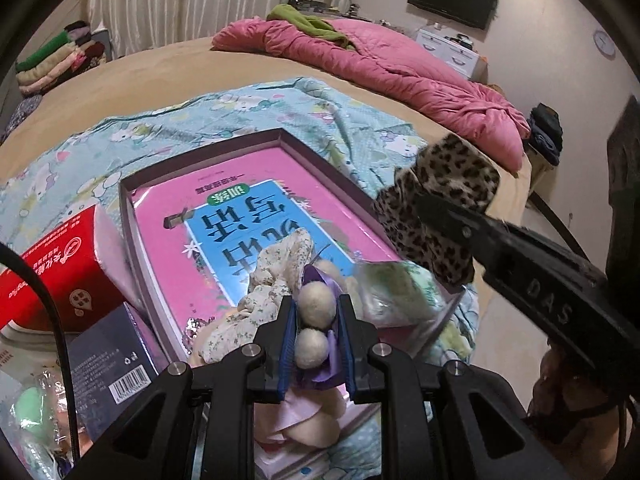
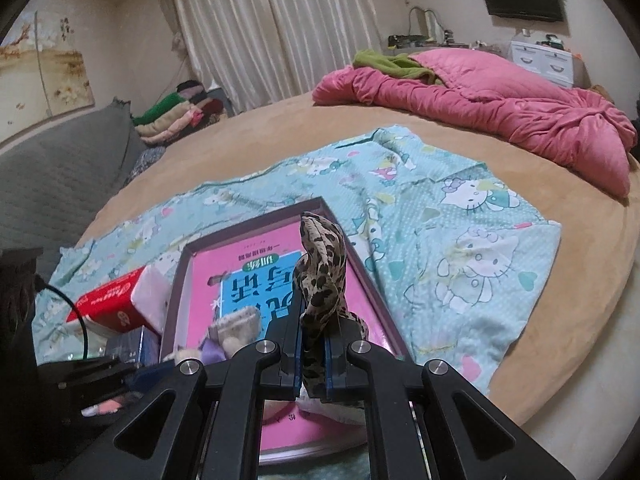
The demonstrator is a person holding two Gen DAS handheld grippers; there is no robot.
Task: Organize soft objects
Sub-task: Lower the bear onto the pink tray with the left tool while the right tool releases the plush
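Presently held, left gripper [image 1: 316, 312]: jaws pinched tight on a small soft bundle of cream felt balls and lilac fabric [image 1: 318, 308], which fills the gap between the blue pads. Hanging just beyond the pads is a crumpled cream floral cloth [image 1: 276, 276], seemingly part of the same handful.

Right gripper [image 2: 313, 344]: jaws pressed together on a thin leopard-print fabric strip [image 2: 320, 268], which stands up past the fingertips and droops below them.

Beneath both: a shallow mauve cardboard box [image 1: 208, 148] lined with a pink-and-blue printed booklet [image 1: 224, 216], resting on a pale blue cartoon-cat cloth [image 2: 460, 240] spread over a tan bed [image 2: 592, 280]. A translucent bag of pale green stuffing [image 1: 400, 288] lies at the box's near right side.

Beside the box, left: a red carton [image 1: 60, 268] and a dark blue barcoded carton [image 1: 116, 356].

Handling note: the step appears to be lowering both pieces into the box. Bring each low over bare booklet, well apart from the other, before letting go. Limp cloth may cling to the pads, so lift straight up afterward. Keep trailing ends inside the box wall.
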